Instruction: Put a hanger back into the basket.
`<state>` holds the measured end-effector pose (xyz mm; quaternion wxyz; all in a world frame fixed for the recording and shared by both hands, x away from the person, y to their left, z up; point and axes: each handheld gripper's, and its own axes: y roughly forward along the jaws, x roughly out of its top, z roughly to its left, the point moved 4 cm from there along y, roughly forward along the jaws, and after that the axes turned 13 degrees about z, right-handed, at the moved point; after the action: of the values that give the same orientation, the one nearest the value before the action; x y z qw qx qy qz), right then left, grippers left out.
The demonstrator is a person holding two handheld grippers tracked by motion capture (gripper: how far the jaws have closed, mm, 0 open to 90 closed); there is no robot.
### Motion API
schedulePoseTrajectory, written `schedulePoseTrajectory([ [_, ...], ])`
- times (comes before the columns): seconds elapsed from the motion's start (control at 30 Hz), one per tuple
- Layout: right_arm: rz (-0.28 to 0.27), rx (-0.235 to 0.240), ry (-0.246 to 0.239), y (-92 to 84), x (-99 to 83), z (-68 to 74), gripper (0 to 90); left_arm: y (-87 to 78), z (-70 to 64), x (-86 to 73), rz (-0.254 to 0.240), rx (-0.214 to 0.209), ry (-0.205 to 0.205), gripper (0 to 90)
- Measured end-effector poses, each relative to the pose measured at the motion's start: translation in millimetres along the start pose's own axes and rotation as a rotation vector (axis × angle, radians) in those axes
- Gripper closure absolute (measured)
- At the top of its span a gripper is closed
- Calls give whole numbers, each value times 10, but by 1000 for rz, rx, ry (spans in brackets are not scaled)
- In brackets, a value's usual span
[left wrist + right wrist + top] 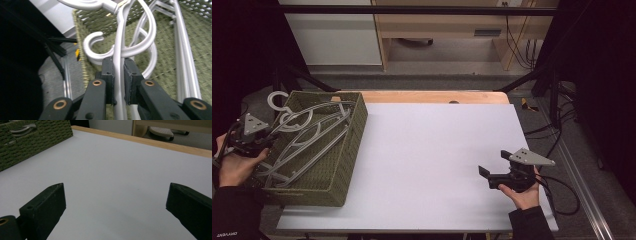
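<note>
A green woven basket (343,155) stands on the left of the white table and holds several grey plastic hangers (309,137). At the basket's left rim my left gripper (264,140) is shut on the neck of one grey hanger (119,50); in the left gripper view (118,63) the black pads (108,75) press on the neck from both sides, just below its hook. My right gripper (494,162) is held low over the table's right side, jaws wide apart (116,192) with nothing between them, pointing towards the basket (25,147).
The white sheet (432,150) covers most of the table, with a wooden edge (437,96) along the far side. A cable (564,195) trails from the right gripper off the table's right edge. Dark frame bars stand around the table.
</note>
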<state>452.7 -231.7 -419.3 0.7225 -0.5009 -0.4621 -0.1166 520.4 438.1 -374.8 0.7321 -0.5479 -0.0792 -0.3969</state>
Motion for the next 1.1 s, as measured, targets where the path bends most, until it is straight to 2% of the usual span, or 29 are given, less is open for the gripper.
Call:
schedulePoseTrajectory([
  [0.07,1,-1,-2,3,-1,0,30,14,-38,10,12,19,22,798],
  [0.1,3,-1,-4,5,-2,0,30,15,-52,16,15,9,23,798],
  [0.3,4,4,-3,3,-2,4,29,45,-93,24,30,17,33,797],
  [0.4,3,4,-3,5,-2,4,29,77,-65,16,43,-10,2,794],
  [0.57,6,3,-5,13,-4,9,29,197,-48,-47,101,-3,-3,795],
  [0.77,6,2,-6,14,-5,6,29,176,-48,-80,35,-29,-35,797],
  [0.9,6,2,-6,15,-4,7,29,226,-84,-114,51,-21,-46,797],
  [0.97,7,2,-8,14,-5,8,29,262,-98,-161,74,-61,-70,798],
  [1.03,6,3,-7,13,-4,8,28,292,-100,-200,85,-85,-69,790],
  [1.07,6,1,-6,12,-5,8,28,308,-112,-209,101,-124,-74,709],
  [1.1,6,2,-6,12,-5,7,28,321,-124,-211,107,-131,-75,643],
])
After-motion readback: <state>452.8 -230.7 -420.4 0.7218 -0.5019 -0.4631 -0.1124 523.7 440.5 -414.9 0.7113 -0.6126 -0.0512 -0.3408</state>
